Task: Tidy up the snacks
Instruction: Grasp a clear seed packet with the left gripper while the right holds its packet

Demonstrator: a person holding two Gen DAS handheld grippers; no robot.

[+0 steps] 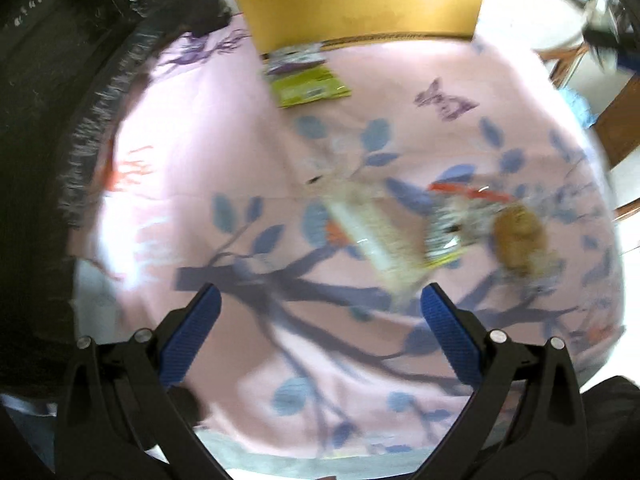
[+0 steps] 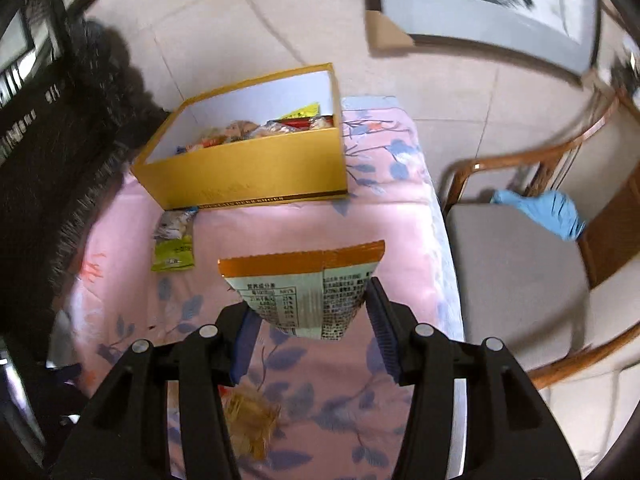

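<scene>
My right gripper (image 2: 308,304) is shut on an orange-topped snack packet (image 2: 308,284) and holds it above the pink floral cloth (image 2: 280,224), short of the yellow box (image 2: 256,172). The box stands open at the far end and holds several snacks. My left gripper (image 1: 320,312) is open and empty above the cloth (image 1: 200,160). Ahead of it lie a clear packet of pale sticks (image 1: 376,232), a silver packet with a red top (image 1: 456,220) and a brown round snack (image 1: 520,236). A green packet (image 1: 308,84) lies by the box (image 1: 360,8), and shows in the right wrist view (image 2: 174,254).
A wooden chair with a grey seat (image 2: 516,272) and a blue cloth (image 2: 548,212) stands right of the table. A black fringed fabric (image 2: 52,168) lies along the left edge. A brown snack (image 2: 248,412) lies under my right gripper. A framed picture (image 2: 492,4) leans on the floor.
</scene>
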